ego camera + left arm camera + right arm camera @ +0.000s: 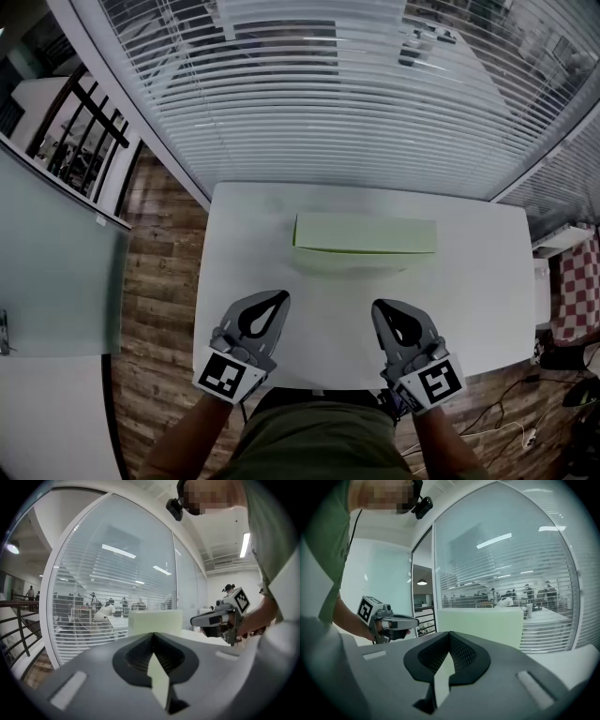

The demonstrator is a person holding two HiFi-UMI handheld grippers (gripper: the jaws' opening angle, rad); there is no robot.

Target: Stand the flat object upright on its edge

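Note:
A pale green flat box (366, 234) stands upright on its long edge on the white table (487, 309), near the middle toward the far side. The left gripper view shows the box (155, 622) straight ahead, and so does the right gripper view, where the box (480, 625) rises beyond the jaws. My left gripper (278, 298) hovers near the table's front edge, shut and empty, well short of the box. My right gripper (382, 307) is beside it at the front right, also shut with nothing between its jaws. Each gripper sees the other: right gripper (194, 620), left gripper (415, 619).
A curved glass wall with white blinds (356, 103) rises just behind the table's far edge. Wood floor (159, 281) lies to the left, with a glass panel (56, 262) beside it. Cables (511, 436) lie on the floor at right.

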